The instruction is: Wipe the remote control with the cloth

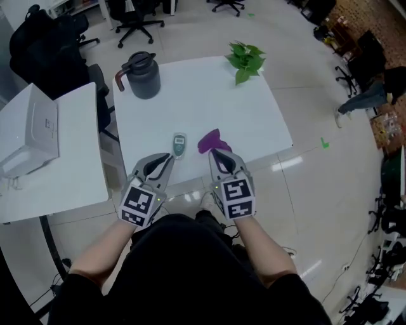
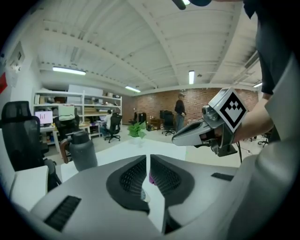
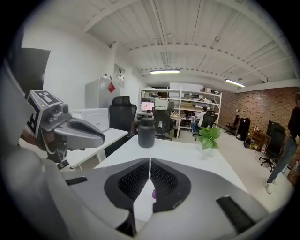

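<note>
A small grey remote control (image 1: 179,145) lies near the front edge of the white table (image 1: 209,95). A crumpled purple cloth (image 1: 212,140) sits just to its right. My left gripper (image 1: 169,157) hovers at the table's front edge, its tips just short of the remote, jaws shut and empty. My right gripper (image 1: 214,154) is beside it, tips at the near side of the cloth, also shut with nothing held. In the left gripper view the shut jaws (image 2: 147,157) hide most of the table, and a sliver of purple cloth (image 2: 151,178) shows below them.
A dark jug (image 1: 143,75) stands at the table's back left, a green plant (image 1: 246,58) at the back right. A side table with a white box (image 1: 32,130) is to the left. Office chairs (image 1: 136,19) stand behind.
</note>
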Motion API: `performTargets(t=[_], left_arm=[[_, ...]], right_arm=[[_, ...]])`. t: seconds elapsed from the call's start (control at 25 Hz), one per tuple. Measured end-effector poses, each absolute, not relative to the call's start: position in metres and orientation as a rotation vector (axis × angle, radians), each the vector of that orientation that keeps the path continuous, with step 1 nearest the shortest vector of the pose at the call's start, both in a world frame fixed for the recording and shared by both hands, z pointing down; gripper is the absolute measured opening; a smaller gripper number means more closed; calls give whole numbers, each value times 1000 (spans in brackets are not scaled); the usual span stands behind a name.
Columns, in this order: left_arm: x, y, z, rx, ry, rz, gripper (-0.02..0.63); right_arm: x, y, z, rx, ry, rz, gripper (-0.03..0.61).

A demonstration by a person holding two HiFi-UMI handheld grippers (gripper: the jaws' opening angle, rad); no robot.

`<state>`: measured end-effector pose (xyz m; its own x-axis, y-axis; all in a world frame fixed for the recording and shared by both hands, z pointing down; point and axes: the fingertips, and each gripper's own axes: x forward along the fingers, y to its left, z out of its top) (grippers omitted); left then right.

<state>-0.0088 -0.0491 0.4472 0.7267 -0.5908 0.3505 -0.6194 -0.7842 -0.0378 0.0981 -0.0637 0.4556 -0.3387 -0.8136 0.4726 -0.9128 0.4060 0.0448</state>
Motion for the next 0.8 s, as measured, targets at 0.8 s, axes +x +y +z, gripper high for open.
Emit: performTargets(t=[0.8], left_arm=[[34, -32, 421, 2850, -1103, 546, 5]], right_arm=[[84, -30, 413, 1297, -2435, 195, 15]])
